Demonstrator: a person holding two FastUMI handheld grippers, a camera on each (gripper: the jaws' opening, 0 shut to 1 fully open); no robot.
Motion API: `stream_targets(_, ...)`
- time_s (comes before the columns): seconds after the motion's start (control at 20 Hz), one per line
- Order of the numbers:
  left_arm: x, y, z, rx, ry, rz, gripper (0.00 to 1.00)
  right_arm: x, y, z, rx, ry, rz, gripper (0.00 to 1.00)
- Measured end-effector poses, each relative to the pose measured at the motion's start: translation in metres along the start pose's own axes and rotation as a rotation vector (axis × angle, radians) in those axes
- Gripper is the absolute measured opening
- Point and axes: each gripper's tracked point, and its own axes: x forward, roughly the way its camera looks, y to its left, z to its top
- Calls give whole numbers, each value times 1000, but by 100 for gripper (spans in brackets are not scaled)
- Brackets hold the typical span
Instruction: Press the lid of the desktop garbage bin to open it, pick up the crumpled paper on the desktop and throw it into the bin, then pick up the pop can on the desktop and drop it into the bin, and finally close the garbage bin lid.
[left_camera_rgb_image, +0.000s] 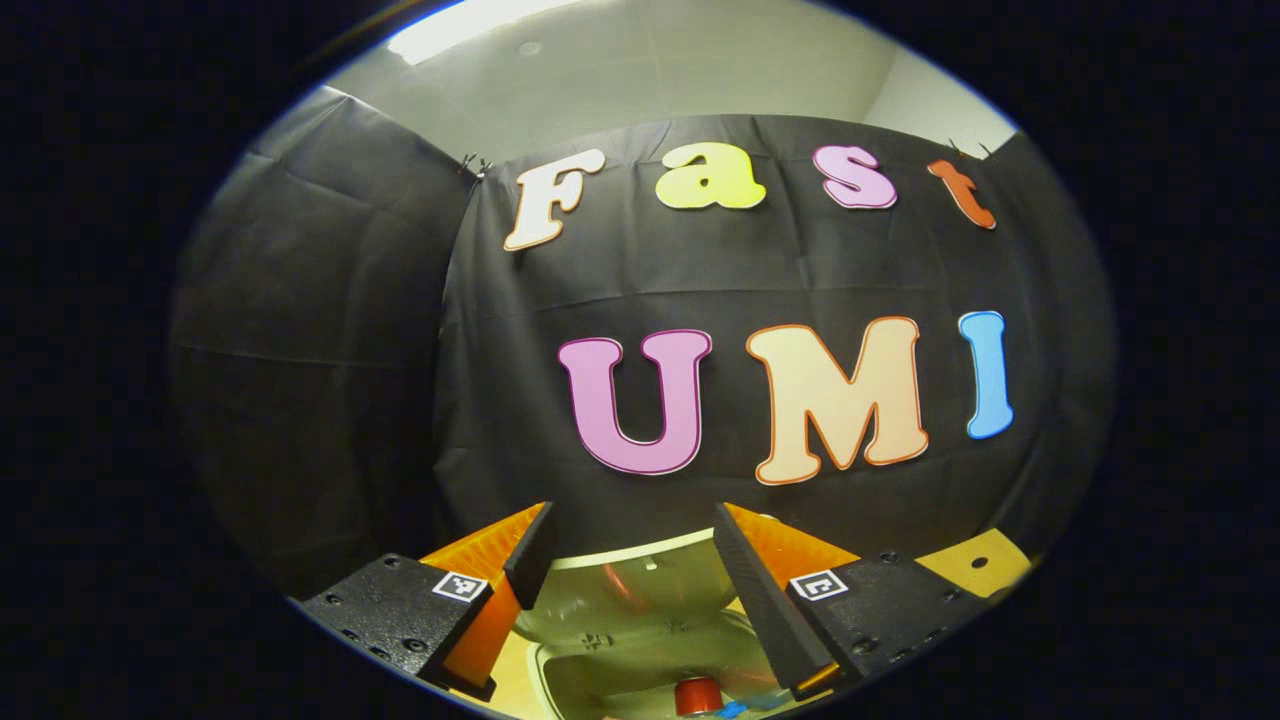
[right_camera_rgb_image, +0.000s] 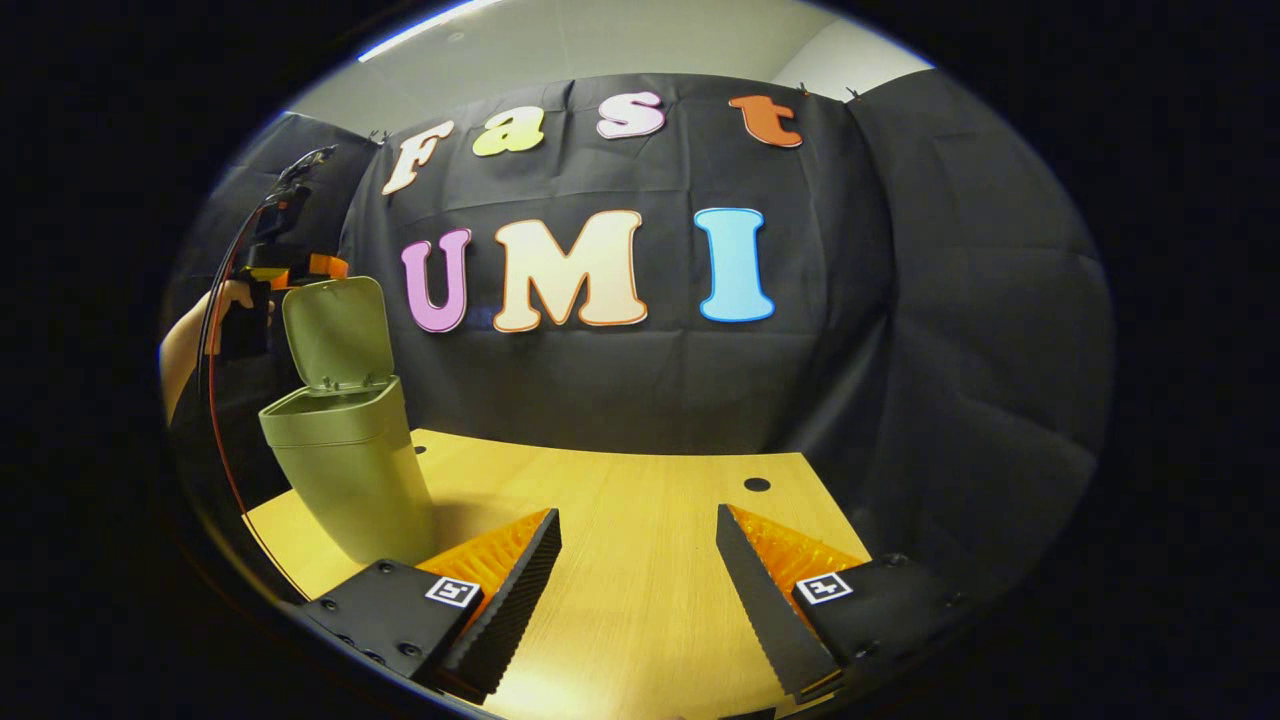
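In the left gripper view my left gripper (left_camera_rgb_image: 635, 565) stands open directly above the olive-green garbage bin (left_camera_rgb_image: 600, 690). The bin's lid (left_camera_rgb_image: 640, 590) is raised upright beyond the fingers. Down inside the bin lies the red pop can (left_camera_rgb_image: 697, 695). In the right gripper view the bin (right_camera_rgb_image: 350, 480) stands at the table's left with its lid (right_camera_rgb_image: 335, 335) up. The left gripper (right_camera_rgb_image: 318, 268) hovers at the lid's top edge, held by a hand (right_camera_rgb_image: 235, 295). My right gripper (right_camera_rgb_image: 635, 570) is open over the bare wooden table (right_camera_rgb_image: 640, 500), with nothing between its fingers.
The light wooden tabletop has a small round hole (right_camera_rgb_image: 757, 484) near its far right corner. Black cloth walls close the booth behind and to both sides. A table corner with a hole (left_camera_rgb_image: 978, 563) shows at the right of the left gripper view.
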Motion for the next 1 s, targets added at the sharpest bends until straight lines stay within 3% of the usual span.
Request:
stream_targets(0.65,-76,-38,-62,-25,85,-55,96,-4,20,-14,-28,31,98,98)
stream_targets(1.0,-90,-53,-109,-113,194,-98,96,-11,28,-20,-49,42,112,98)
